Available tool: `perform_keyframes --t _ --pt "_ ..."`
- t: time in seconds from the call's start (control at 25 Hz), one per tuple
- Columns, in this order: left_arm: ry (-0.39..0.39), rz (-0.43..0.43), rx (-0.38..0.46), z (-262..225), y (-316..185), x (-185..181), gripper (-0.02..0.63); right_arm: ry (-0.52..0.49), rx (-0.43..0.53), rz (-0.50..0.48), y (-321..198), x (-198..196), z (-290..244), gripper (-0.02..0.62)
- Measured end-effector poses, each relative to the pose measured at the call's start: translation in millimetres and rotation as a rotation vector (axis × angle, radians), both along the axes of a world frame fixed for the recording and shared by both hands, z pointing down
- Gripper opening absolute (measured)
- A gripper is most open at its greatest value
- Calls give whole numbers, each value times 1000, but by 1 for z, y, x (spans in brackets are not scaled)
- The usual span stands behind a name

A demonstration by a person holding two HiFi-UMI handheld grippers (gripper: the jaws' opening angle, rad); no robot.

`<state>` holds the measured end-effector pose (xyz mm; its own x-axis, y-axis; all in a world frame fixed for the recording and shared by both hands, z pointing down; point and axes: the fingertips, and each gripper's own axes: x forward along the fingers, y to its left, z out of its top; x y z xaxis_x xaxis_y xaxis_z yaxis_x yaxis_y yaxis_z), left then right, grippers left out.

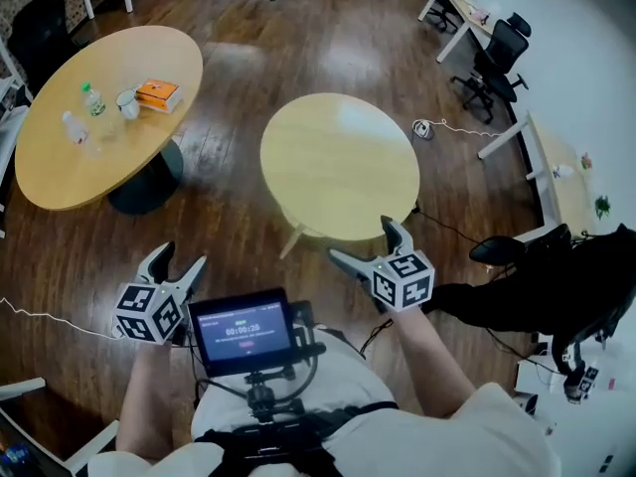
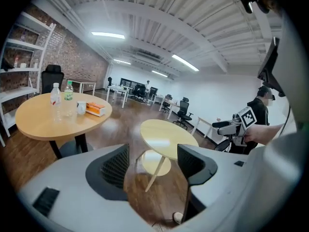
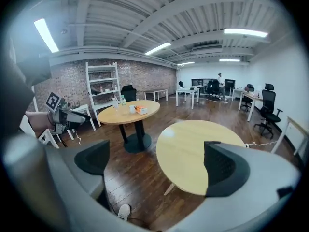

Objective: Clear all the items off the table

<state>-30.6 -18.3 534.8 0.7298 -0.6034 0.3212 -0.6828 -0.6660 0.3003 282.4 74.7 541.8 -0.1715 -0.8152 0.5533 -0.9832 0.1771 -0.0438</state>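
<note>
A large round wooden table (image 1: 60, 167) at the left carries an orange box (image 1: 158, 93), a white mug (image 1: 127, 103), a green-capped bottle (image 1: 93, 99) and a clear bottle (image 1: 75, 127). The same box (image 2: 96, 109), mug (image 2: 81, 107) and bottles (image 2: 55, 94) show far off in the left gripper view. A smaller round table (image 1: 338, 167) stands bare in front of me. My left gripper (image 1: 182, 258) hangs open and holds nothing, well short of the large table. My right gripper (image 1: 363, 239) is open too, near the small table's front edge.
Dark wooden floor lies between the two tables. Black office chairs (image 1: 497, 58) and white desks (image 1: 556, 167) line the right side, with a cable (image 1: 437, 127) on the floor. A shelf (image 3: 102, 88) stands against the brick wall. A monitor (image 1: 241, 331) sits on my chest rig.
</note>
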Motion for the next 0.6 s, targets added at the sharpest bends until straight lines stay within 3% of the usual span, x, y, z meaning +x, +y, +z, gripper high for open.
perform_keyframes --t 0.24,0.6 --pt "-17 69 -7 -10 45 96 318 -14 19 69 73 77 5 617" --pt "-60 104 -7 -11 114 202 318 -48 51 55 139 144 9 617"
